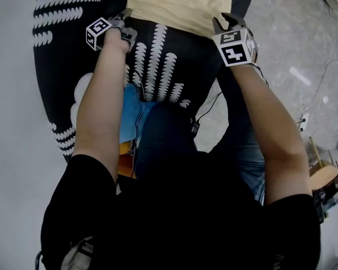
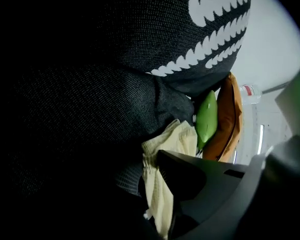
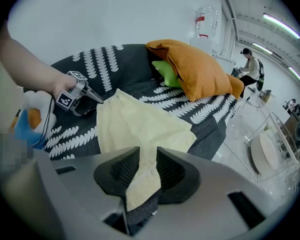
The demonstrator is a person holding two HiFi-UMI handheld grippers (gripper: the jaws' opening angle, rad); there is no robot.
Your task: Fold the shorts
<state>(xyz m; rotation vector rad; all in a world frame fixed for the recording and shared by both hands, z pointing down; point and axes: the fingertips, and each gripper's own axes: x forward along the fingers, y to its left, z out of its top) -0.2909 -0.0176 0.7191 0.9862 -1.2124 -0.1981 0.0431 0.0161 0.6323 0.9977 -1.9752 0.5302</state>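
Pale yellow shorts [image 1: 174, 4] lie spread on a black cover with white leaf print [image 1: 158, 61]. My left gripper [image 1: 121, 24] is at the shorts' near left corner, my right gripper [image 1: 228, 24] at the near right corner. In the left gripper view the left gripper [image 2: 155, 169] has bunched yellow cloth [image 2: 162, 194] pressed against its one visible jaw; the other jaw is lost in the dark. In the right gripper view the right gripper [image 3: 147, 156] is shut on the shorts' edge [image 3: 140, 179], and the shorts [image 3: 140, 124] stretch away to the left gripper [image 3: 90, 96].
An orange cushion [image 3: 195, 71] and a green one [image 3: 167, 71] lie at the cover's far end. A plastic bottle [image 3: 205, 21] stands behind them. A white and blue soft toy [image 3: 30, 119] lies at the left. Grey floor [image 1: 293, 38] is to the right, with a person [image 3: 250, 66] far off.
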